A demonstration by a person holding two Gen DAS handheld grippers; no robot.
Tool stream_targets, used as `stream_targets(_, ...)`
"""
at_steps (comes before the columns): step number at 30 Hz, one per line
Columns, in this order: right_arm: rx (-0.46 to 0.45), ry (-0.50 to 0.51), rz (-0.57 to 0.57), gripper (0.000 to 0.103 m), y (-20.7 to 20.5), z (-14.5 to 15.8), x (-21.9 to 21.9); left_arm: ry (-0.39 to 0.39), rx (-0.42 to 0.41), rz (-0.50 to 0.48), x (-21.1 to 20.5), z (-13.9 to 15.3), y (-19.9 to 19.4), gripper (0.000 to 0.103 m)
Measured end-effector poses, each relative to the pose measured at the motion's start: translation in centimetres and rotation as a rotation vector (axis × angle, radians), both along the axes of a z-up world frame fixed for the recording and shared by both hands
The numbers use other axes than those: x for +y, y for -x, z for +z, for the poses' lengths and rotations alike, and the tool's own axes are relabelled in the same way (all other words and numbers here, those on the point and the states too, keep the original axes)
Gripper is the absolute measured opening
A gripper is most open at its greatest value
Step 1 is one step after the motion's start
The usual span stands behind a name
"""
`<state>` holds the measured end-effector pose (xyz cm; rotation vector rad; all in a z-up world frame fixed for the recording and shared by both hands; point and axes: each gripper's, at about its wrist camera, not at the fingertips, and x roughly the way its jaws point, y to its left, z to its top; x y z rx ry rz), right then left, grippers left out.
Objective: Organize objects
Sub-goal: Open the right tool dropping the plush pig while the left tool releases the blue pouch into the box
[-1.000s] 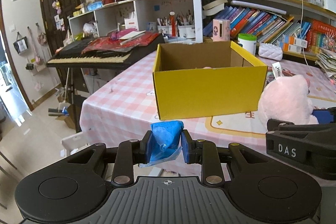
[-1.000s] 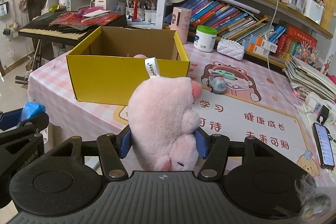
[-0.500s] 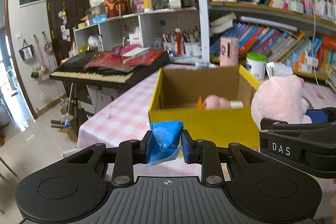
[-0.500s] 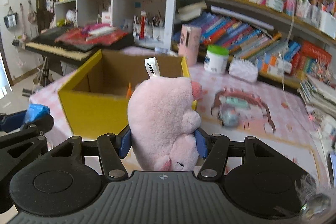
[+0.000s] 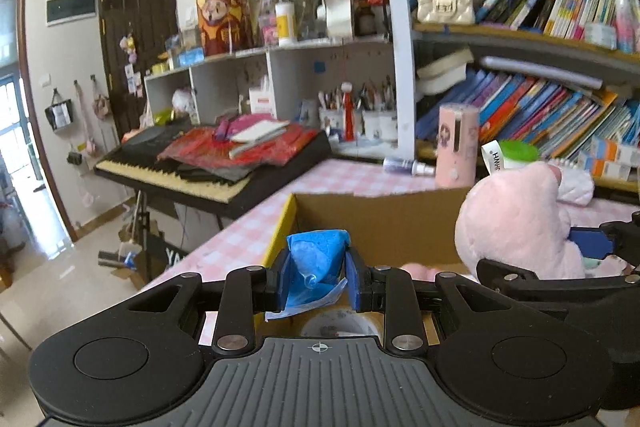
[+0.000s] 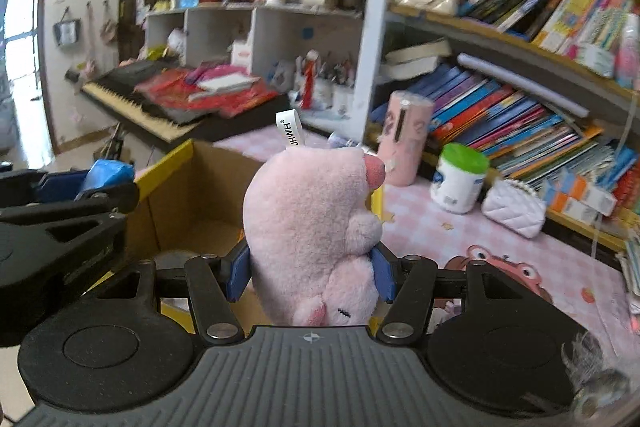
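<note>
Left wrist: you look forward, slightly down, close over the yellow box [image 5: 288, 223].
Right wrist: same box [image 6: 172, 163], bookshelf [image 6: 520, 75] shared.

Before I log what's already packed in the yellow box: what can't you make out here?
- Box floor, left wrist view: hidden by the left gripper and its blue packet.
- Box interior, right wrist view: blocked by the pink plush.
- Bookshelf titles: blurred.

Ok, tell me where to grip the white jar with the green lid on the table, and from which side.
Grip the white jar across its round body, below the green lid, coming from the front, where the pink checked table is bare. It stands upright, so the sides give both pads even contact. The bookshelf blocks the back and the white quilted purse crowds one side.
</note>
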<state>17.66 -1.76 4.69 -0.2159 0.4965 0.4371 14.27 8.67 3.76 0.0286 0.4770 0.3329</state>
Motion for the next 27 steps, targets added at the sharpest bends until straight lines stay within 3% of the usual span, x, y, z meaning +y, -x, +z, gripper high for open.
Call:
stream_targets(15,0.121,0.077,0.141,0.057,-3.9,-3.5,1.1,0.015,0.155,0.075,0.0,-3.3,-3.5,0.029)
stream_targets(27,0.180,0.041,0.205,0.058,-5.0,-4.1,1.2,0.037,0.186,0.131,0.7,-4.2,-4.1,0.031)
